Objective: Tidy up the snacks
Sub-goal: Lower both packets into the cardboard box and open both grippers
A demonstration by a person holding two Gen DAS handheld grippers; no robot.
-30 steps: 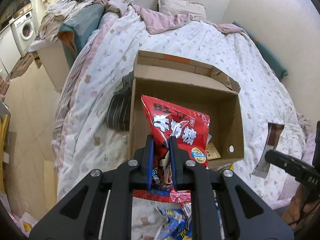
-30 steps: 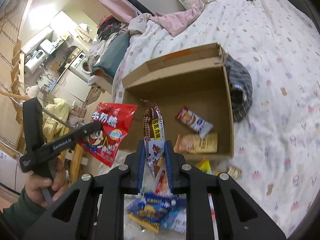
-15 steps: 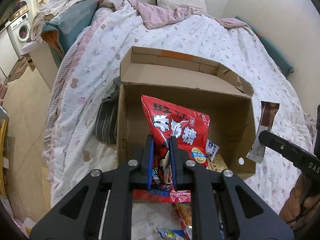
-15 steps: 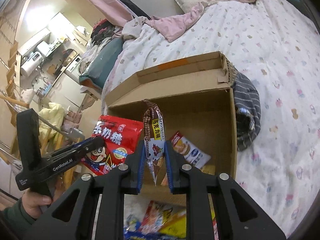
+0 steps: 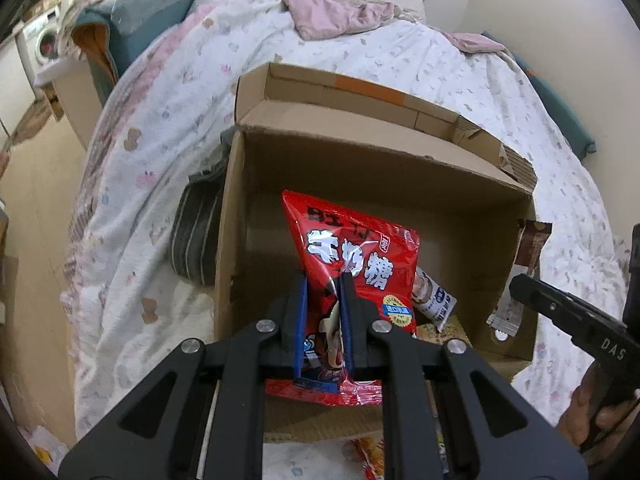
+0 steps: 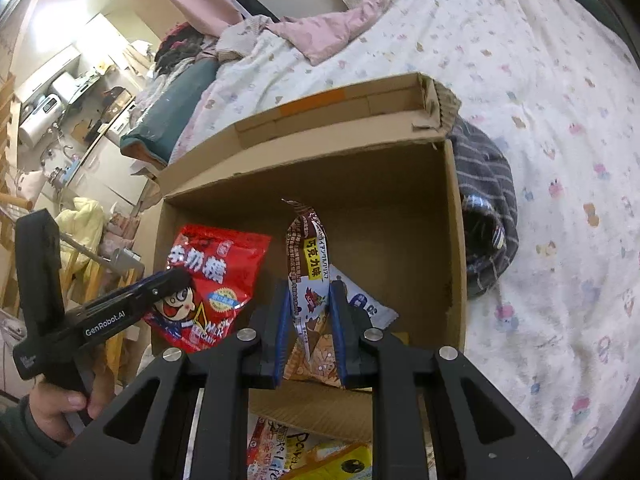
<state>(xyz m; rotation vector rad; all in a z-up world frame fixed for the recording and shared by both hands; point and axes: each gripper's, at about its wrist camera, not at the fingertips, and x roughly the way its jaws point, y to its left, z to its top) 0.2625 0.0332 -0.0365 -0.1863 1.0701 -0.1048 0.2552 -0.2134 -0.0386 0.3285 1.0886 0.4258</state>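
Your left hand-held gripper [image 5: 325, 280] pinched the red candy bag [image 5: 356, 264]; your right hand-held gripper [image 6: 309, 292] pinched the brown chocolate packet [image 6: 306, 256], both over the cardboard box [image 6: 400, 200] on the bed [image 6: 540, 80].

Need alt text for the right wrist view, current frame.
The right claw grips a brown chocolate snack packet over an open cardboard box on a bed; at left, the left claw holds a red candy bag.

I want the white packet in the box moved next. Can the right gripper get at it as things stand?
Probably not yet: the right gripper is shut on the brown chocolate packet, so its jaws are occupied. The white packet lies just beyond in the open cardboard box, uncovered from above.
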